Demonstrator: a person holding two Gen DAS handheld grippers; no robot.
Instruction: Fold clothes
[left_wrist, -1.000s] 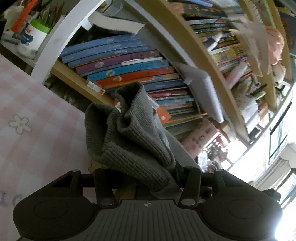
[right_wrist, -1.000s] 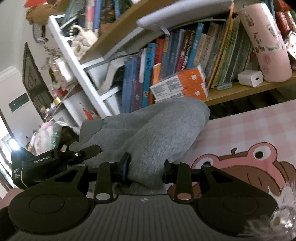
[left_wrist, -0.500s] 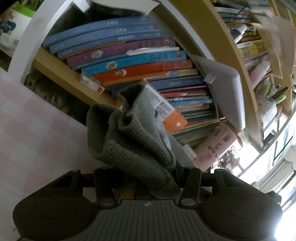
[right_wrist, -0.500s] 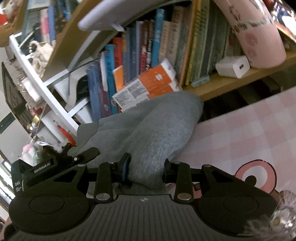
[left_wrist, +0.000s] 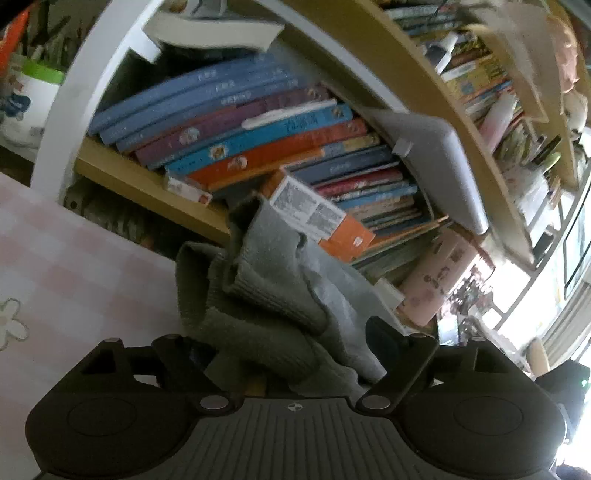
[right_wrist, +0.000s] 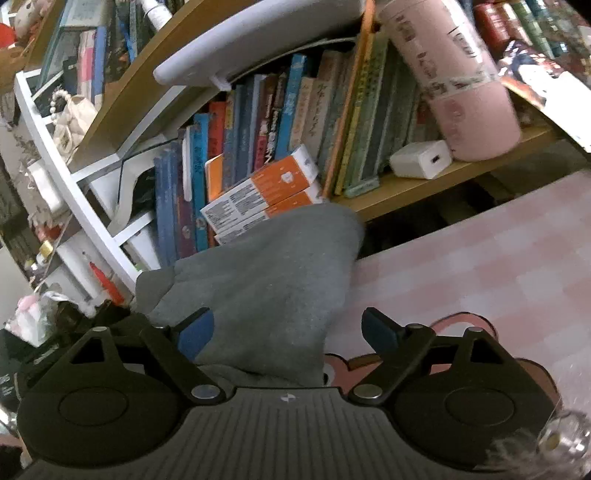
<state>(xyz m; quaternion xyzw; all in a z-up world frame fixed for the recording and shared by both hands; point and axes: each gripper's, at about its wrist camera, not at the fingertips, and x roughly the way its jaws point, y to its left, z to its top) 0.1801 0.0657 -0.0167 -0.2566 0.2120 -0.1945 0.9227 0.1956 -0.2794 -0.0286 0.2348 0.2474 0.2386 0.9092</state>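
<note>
**Both my grippers let go of the grey garment**

My left gripper (left_wrist: 288, 343) has just been opening; its jaws stand wide apart, with the ribbed end of the grey garment (left_wrist: 266, 295) slumped between them, no pad pressing it. The garment lies on the pink checked tablecloth (left_wrist: 74, 266) at its far edge, against the bookshelf (left_wrist: 155, 184). My right gripper (right_wrist: 288, 332) has likewise just spread, the smooth grey cloth bunched loose between its blue pads (right_wrist: 195, 332).
</note>
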